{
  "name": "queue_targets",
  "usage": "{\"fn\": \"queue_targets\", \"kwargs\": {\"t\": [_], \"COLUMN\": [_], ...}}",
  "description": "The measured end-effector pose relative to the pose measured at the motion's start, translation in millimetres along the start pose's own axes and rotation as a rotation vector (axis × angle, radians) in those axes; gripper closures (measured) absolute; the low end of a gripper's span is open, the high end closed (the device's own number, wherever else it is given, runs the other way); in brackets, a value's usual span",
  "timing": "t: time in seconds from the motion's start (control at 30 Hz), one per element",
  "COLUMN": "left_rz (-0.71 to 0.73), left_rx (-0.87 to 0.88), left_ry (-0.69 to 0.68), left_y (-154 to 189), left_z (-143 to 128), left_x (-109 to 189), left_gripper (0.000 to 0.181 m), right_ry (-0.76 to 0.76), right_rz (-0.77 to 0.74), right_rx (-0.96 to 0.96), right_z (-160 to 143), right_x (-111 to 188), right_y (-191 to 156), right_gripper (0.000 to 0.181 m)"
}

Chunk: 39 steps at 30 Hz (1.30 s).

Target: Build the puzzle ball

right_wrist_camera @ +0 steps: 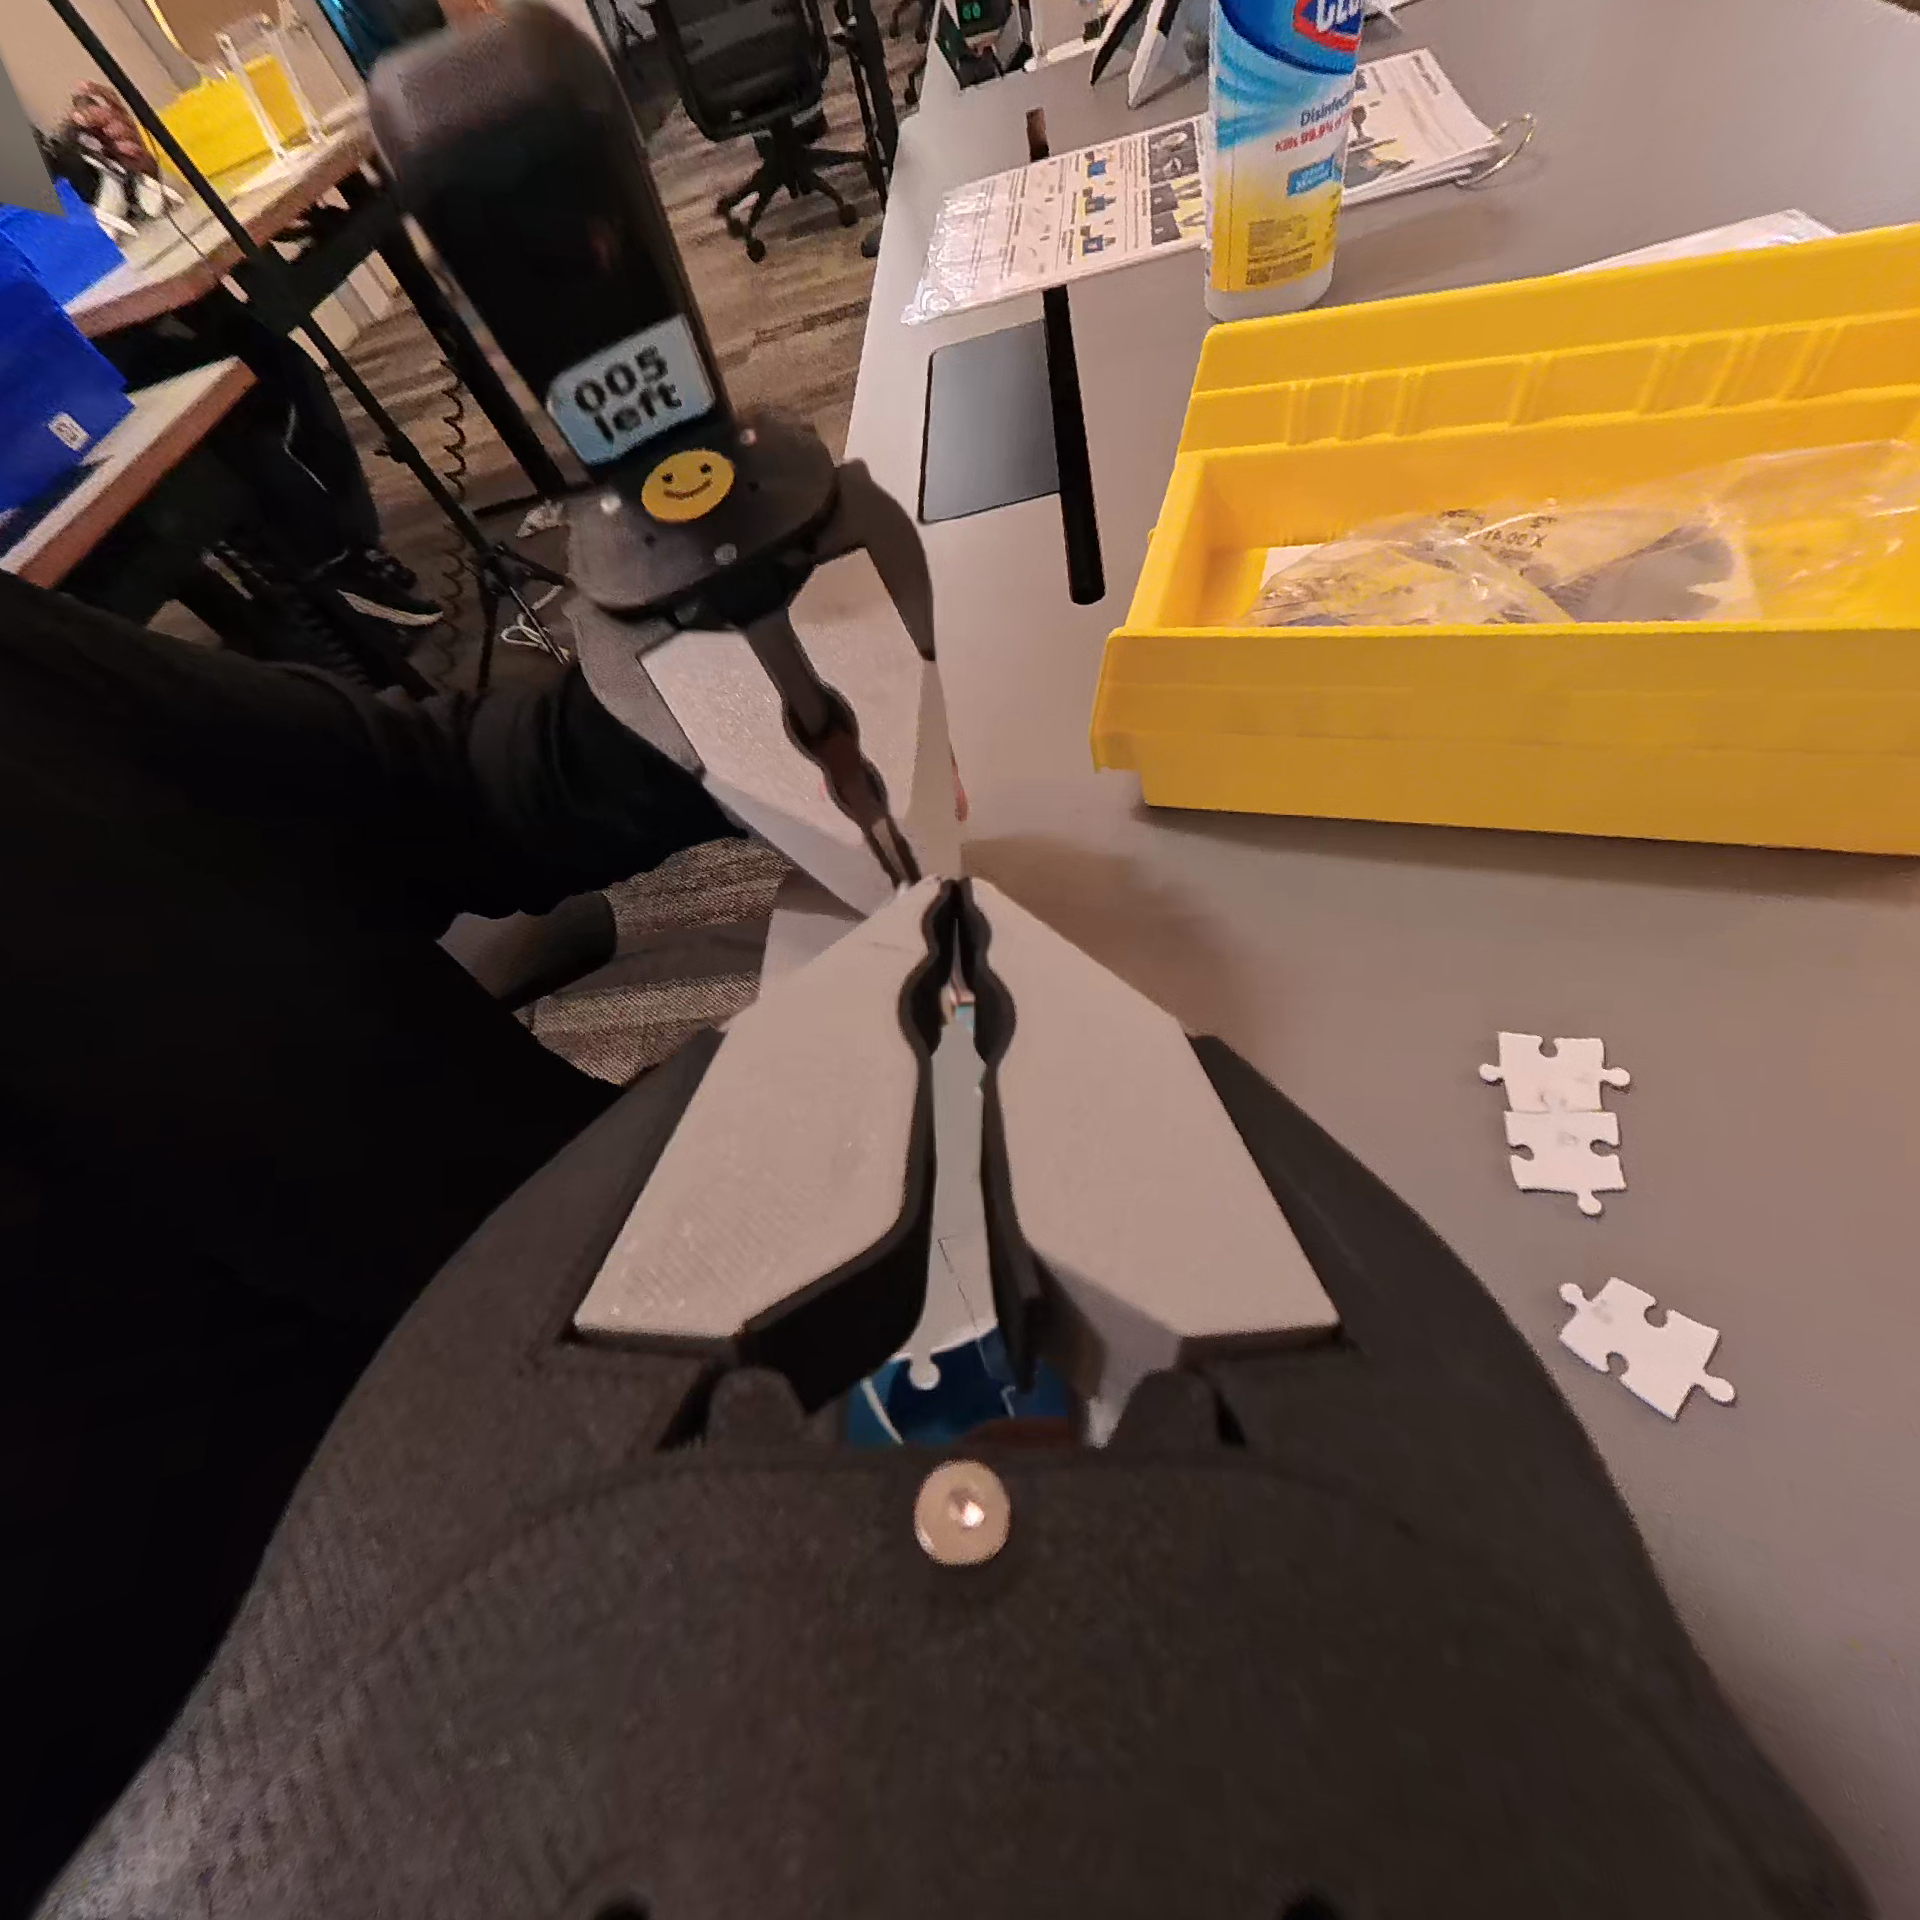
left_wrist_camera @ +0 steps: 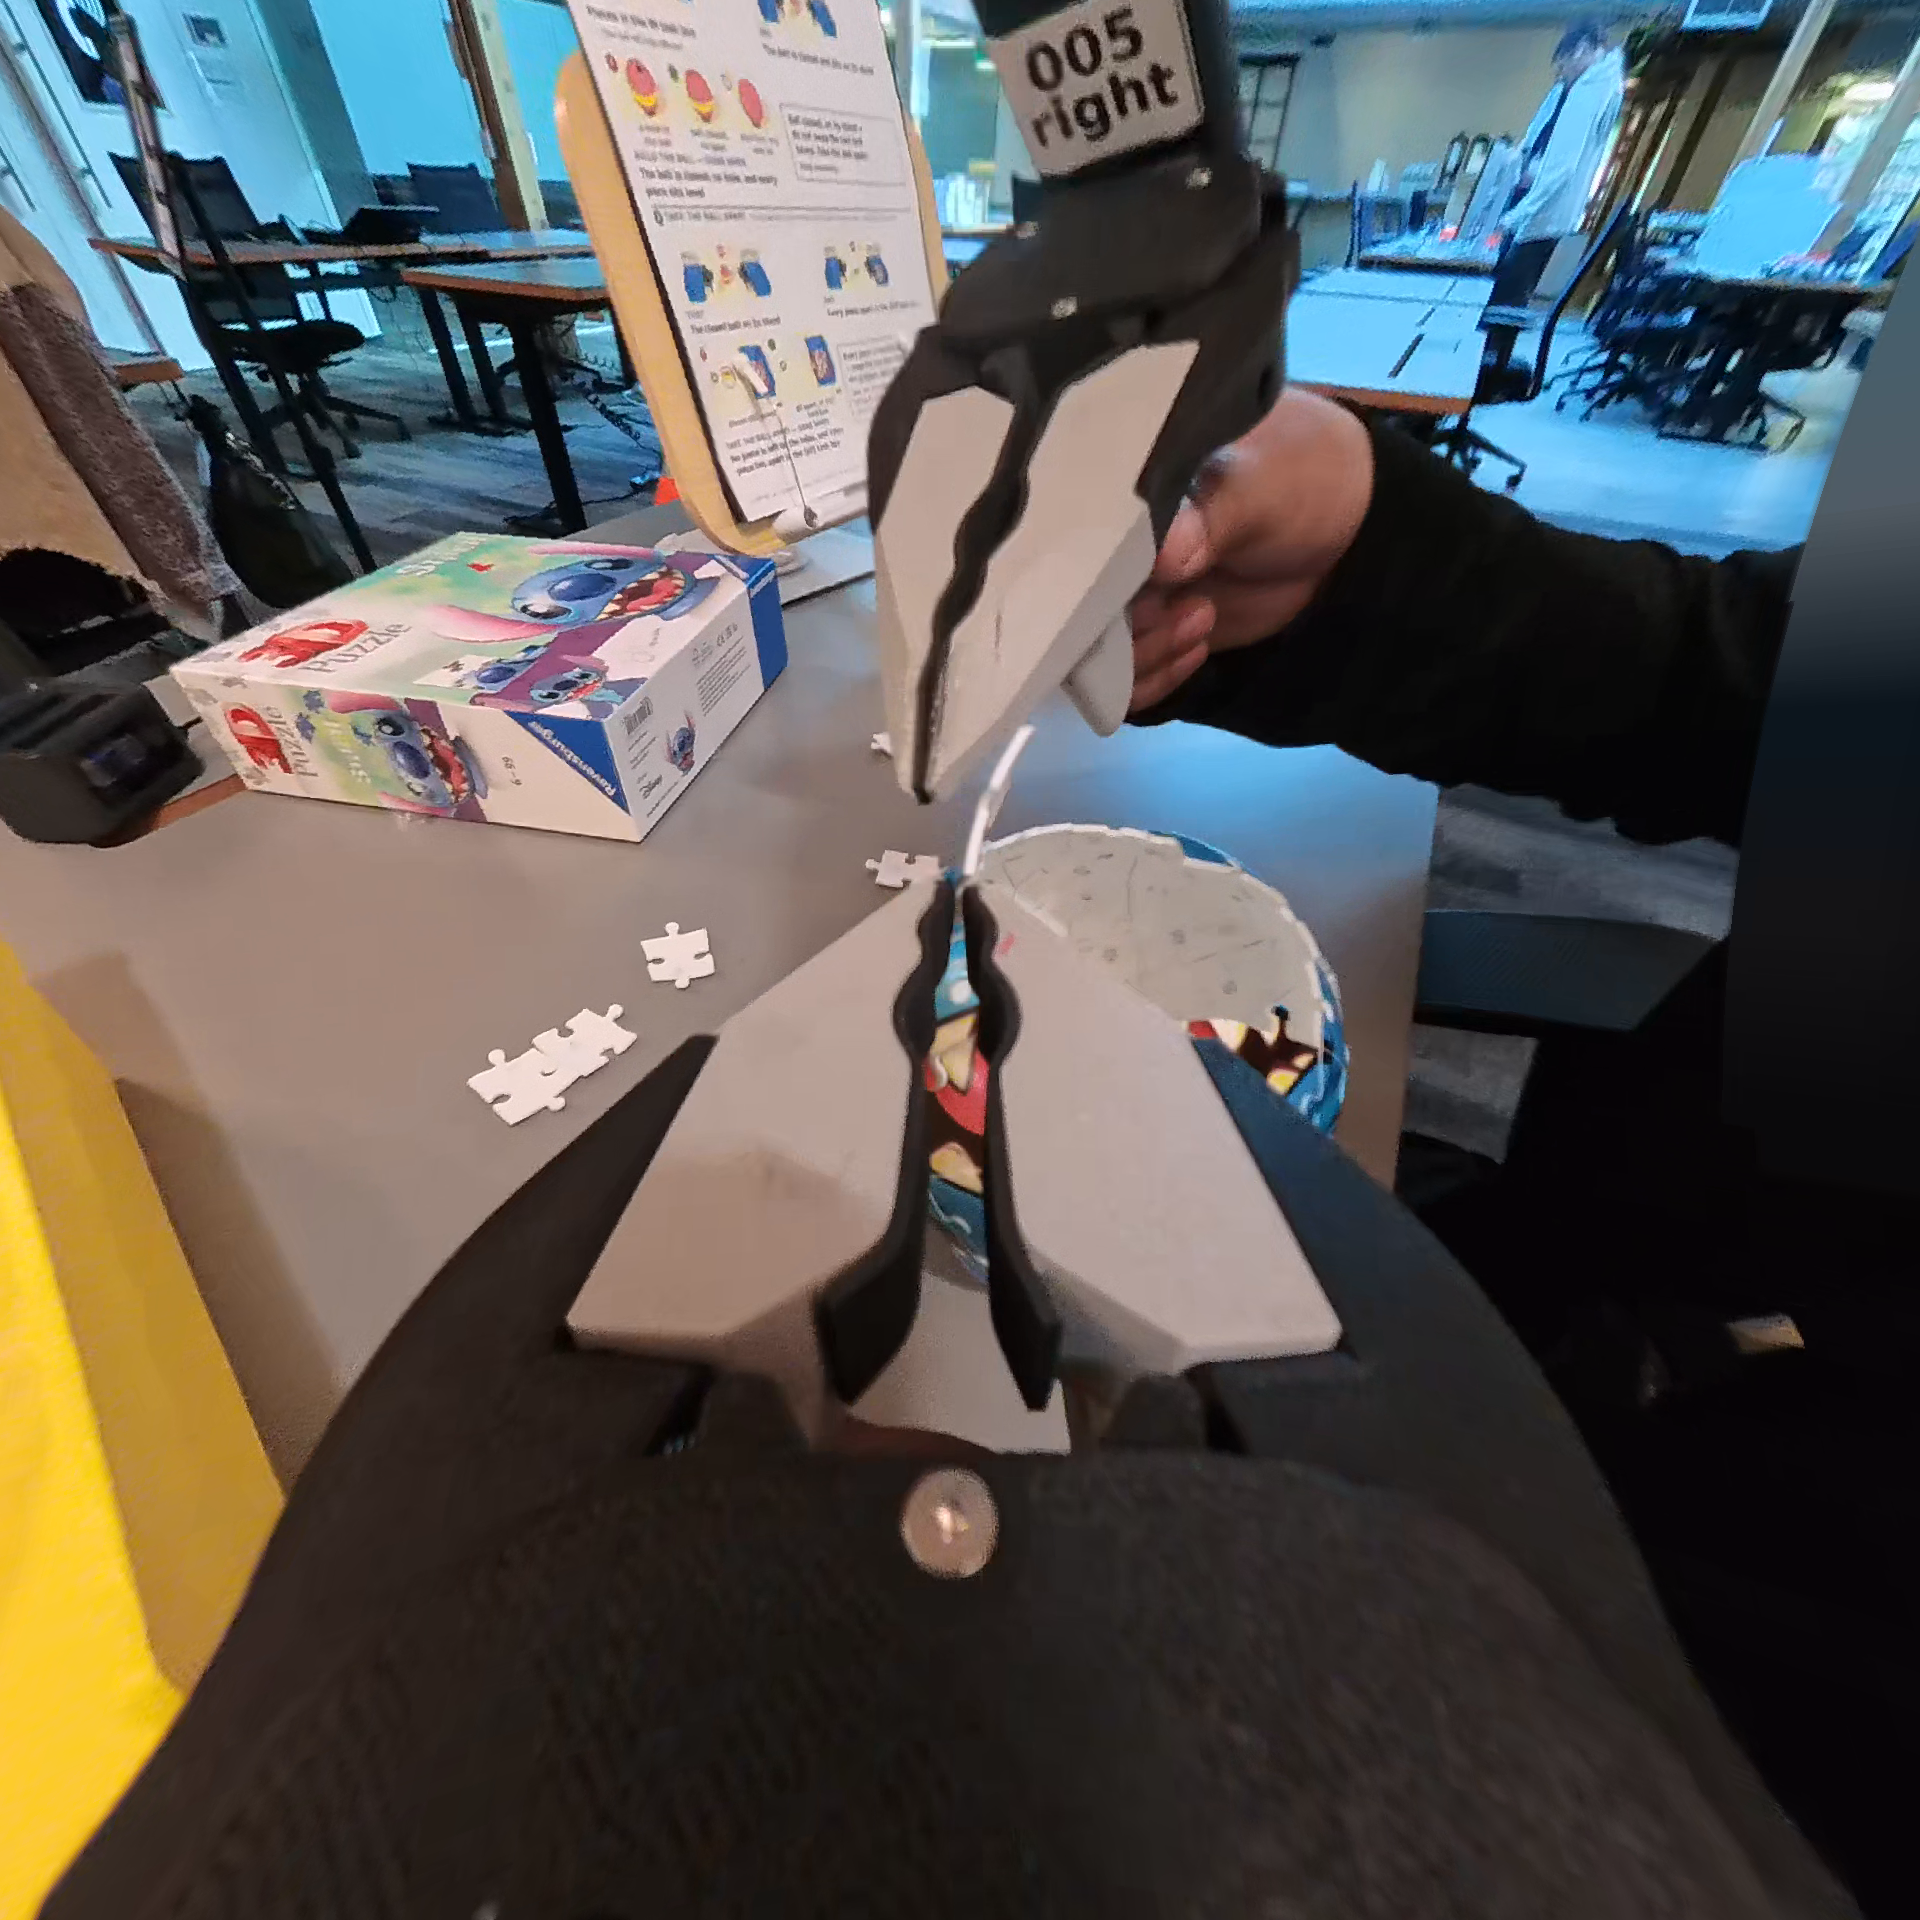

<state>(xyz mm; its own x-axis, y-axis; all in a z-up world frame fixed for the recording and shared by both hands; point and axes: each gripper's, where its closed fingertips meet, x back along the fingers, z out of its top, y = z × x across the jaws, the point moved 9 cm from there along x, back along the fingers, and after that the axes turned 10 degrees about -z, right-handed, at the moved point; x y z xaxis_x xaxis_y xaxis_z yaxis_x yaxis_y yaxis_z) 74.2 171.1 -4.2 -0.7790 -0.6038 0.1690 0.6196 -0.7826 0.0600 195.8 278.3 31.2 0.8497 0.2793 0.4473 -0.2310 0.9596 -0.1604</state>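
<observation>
The half-built puzzle ball (left_wrist_camera: pixel 1143 935) sits on the grey table (left_wrist_camera: pixel 364 935) as an open shell, white inside and blue with red and yellow outside. My left gripper (left_wrist_camera: pixel 951 883) is shut on the shell's near rim, and the ball's coloured outside shows between its pads. My right gripper (left_wrist_camera: pixel 925 790) comes down from above and is shut on a thin white puzzle piece (left_wrist_camera: pixel 997 790), whose lower end meets the rim at my left fingertips. In the right wrist view the piece (right_wrist_camera: pixel 940 1247) shows between the shut pads of the right gripper (right_wrist_camera: pixel 954 883), tip to tip with the left gripper (right_wrist_camera: pixel 899 868).
Loose white pieces (left_wrist_camera: pixel 677 954) (left_wrist_camera: pixel 551 1060) (left_wrist_camera: pixel 899 868) lie left of the ball, and others show in the right wrist view (right_wrist_camera: pixel 1558 1122) (right_wrist_camera: pixel 1647 1345). The puzzle box (left_wrist_camera: pixel 488 675) and an instruction board (left_wrist_camera: pixel 748 260) stand behind. A yellow bin (right_wrist_camera: pixel 1507 727) and a wipes canister (right_wrist_camera: pixel 1278 156) are nearby. The tips of both grippers are at nearly the same place.
</observation>
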Motion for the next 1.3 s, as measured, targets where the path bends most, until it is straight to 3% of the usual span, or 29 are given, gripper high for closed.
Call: {"fn": "queue_targets", "kwargs": {"t": [0.13,0.37,0.47,0.97,1.2,1.3], "left_rz": [0.014,0.022,0.027,0.039,0.065,0.097], "left_rx": [0.06,0.082,0.066,0.019,0.011,0.015], "left_ry": [0.025,0.055,0.031,-0.032,-0.031,-0.015], "left_y": [-8.2,-8.8,-7.5,-3.4,1.1,-2.8], "left_z": [-2.1,0.5,0.0,-2.3,-3.9,-11.2], "left_x": [4.9,5.0,0.3,-6.6,8.9,24.4], "left_gripper": [0.181,0.181,0.181,0.181,0.17,0.18], "right_ry": [0.022,0.077,0.083,0.045,0.058,0.062], "right_rz": [-0.066,-0.039,-0.061,-0.161,-0.252,-0.315], "right_rx": [0.04,0.02,0.092,0.276,0.506,0.684], "right_z": [2.3,-2.2,-2.6,0.8,-7.2,-14.6], "right_x": [7.6,18.1,15.3,9.8,17.9,21.6], "right_y": [2.5,5.8,-0.9,-17.1,-35.0,-47.9], "right_gripper": [0.18,0.171,0.181,0.181,0.181,0.181]}}
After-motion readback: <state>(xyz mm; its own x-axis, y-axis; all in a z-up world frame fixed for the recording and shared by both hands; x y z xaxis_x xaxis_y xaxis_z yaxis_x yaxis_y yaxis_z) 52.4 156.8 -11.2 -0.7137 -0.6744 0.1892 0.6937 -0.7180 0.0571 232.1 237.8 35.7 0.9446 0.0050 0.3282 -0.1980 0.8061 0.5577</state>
